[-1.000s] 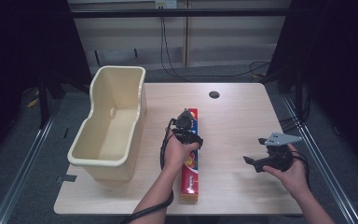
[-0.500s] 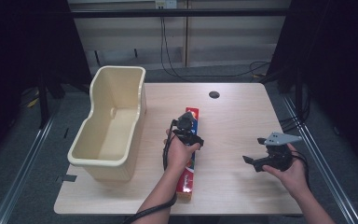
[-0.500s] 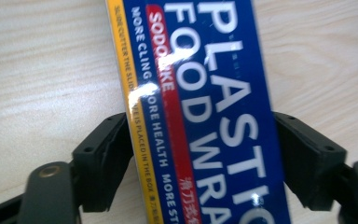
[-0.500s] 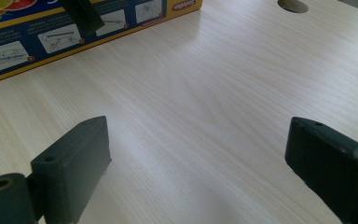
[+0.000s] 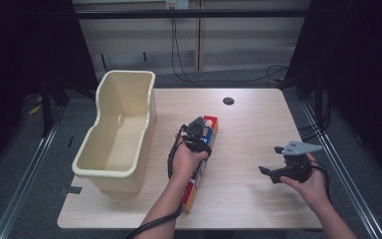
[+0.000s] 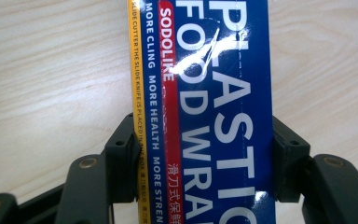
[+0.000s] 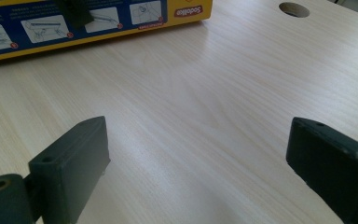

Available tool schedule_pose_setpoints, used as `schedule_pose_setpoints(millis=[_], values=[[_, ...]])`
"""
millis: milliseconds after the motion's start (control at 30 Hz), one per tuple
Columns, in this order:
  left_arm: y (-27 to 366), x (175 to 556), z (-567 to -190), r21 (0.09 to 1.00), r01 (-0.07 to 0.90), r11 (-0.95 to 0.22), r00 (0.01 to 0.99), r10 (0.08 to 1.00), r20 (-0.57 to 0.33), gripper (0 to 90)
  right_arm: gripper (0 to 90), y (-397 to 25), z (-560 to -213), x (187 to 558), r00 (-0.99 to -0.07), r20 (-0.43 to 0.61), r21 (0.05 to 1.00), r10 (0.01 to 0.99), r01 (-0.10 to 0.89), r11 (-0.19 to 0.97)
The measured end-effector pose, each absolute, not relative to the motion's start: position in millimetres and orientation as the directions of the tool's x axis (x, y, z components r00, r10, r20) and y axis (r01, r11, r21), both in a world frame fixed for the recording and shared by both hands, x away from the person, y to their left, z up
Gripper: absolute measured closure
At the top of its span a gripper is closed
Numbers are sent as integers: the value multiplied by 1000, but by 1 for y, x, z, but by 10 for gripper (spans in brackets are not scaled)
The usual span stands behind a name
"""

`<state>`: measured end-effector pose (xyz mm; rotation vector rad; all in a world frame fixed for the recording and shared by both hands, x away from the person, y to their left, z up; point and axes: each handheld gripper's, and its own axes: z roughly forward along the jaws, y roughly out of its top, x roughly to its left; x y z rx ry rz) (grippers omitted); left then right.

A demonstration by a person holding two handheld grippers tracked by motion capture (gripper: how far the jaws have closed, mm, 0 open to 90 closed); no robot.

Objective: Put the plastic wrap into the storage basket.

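A long blue, red and yellow plastic food wrap box [image 5: 202, 164] lies lengthwise near the middle of the wooden table [image 5: 251, 129]. My left gripper [image 5: 197, 134] comes down on the box's far half. In the left gripper view its two black jaws press on both long sides of the box [image 6: 219, 93], so the left gripper [image 6: 205, 161] is shut on it. My right gripper [image 5: 271, 161] is held low over the table's right side, apart from the box. It stands open [image 7: 200, 154] over bare wood, with the box's yellow-edged side [image 7: 98, 21] farther off.
A tall cream plastic bin [image 5: 146, 130] stands on the table's left part, close beside the box. A round cable hole [image 5: 228, 101] sits at the table's far middle. Cables hang behind the table's far edge.
My left gripper has closed on the box, and the box has swung slightly, its near end shifting left toward the bin. The right gripper has stayed in place.
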<state>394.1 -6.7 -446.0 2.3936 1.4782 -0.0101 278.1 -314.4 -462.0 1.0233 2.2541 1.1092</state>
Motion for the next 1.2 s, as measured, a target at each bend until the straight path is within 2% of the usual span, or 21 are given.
schedule_pose_setpoints(millis=[733,1200], values=[[14,395,-360,225,850,-476,516,838,-176,405,36,-313,-462,278,-643,-36,810,765,430,400],[31,401,-320,225,857,-464,506,842,-188,405,25,-312,-463,279,-657,-35,811,753,421,405]])
